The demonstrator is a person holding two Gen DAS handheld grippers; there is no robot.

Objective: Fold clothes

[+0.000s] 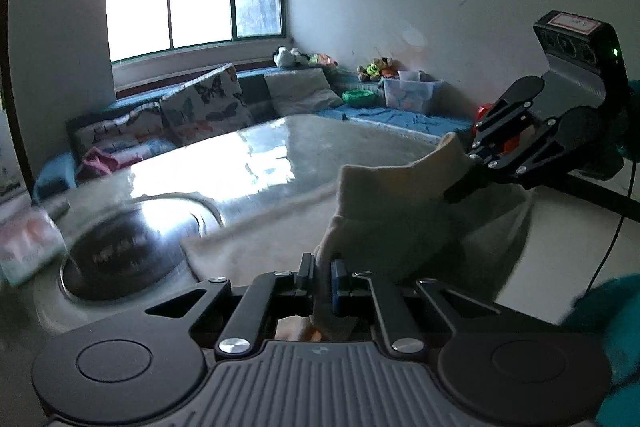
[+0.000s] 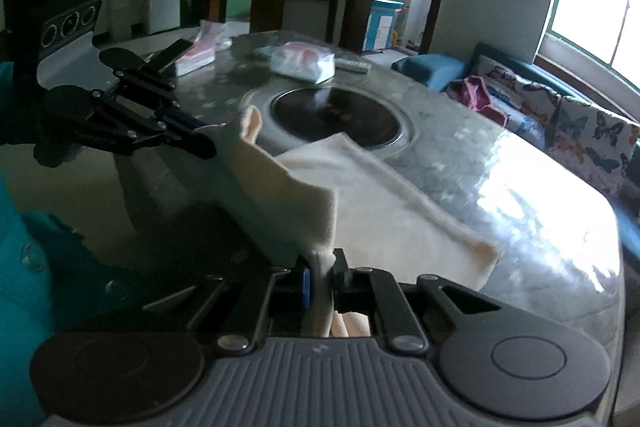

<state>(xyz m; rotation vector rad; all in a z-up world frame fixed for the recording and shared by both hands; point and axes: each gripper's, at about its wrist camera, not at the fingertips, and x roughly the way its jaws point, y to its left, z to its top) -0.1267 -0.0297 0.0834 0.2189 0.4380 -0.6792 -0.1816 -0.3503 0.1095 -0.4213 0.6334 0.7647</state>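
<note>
1. Cream cloth (image 2: 384,211): far part flat on the marble table (image 2: 540,195), near edge lifted off it.
2. Left tongs (image 1: 322,277) clamped on one corner of the raised edge.
3. Right tongs (image 2: 320,277) clamped on the other corner; edge stretched between the two.
4. Cloth's far edge reaches the round black inset (image 2: 336,117) at table centre.
5. Tissue packs (image 2: 302,61) on the table's far side.

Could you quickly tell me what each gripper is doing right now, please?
Left gripper: shut on the cream garment, one corner lifted.
Right gripper: shut on the same garment's other corner.
</note>
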